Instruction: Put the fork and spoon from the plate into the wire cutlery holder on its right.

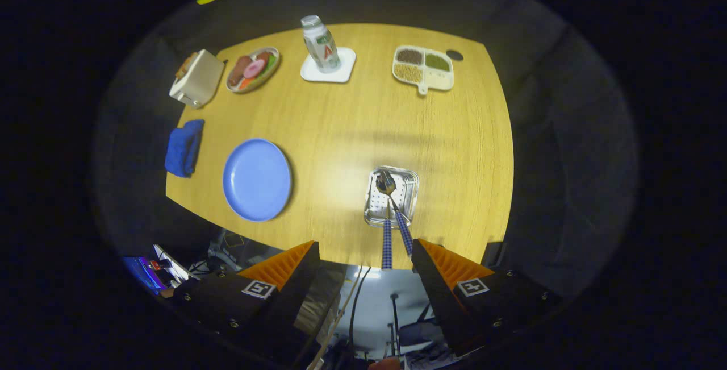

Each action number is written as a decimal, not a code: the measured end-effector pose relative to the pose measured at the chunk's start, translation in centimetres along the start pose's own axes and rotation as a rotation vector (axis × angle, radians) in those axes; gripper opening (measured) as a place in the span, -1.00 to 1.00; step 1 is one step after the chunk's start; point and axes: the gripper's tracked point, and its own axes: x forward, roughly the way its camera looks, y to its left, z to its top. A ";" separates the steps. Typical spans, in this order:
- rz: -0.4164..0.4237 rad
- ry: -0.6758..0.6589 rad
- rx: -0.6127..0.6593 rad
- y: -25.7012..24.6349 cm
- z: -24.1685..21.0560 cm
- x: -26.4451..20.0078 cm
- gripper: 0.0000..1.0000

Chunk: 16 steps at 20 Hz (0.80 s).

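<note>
The blue plate (257,179) lies bare on the wooden table (341,125), ahead and to the left of my fingers. To its right stands the metal cutlery holder (392,196), seen from above. The fork (404,231) and the spoon (386,211) both stand in it, their chequered handles sticking up toward me between my fingers. My gripper (365,253) hovers high above the table's near edge, open, with nothing held between its fingers.
At the table's far side sit a toaster (196,79), a dish of food (253,69), a bottle (320,43) on a white coaster and a divided tray (423,67) of grains. A blue cloth (184,147) lies left of the plate. Cables and gear lie on the floor below.
</note>
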 end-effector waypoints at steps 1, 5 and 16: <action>0.004 -0.126 -0.010 1.4 1.0 -1.0 1.00; -0.127 -0.562 -0.086 3.2 3.6 -5.9 0.99; -0.281 -1.256 -0.206 14.7 5.2 -16.7 0.96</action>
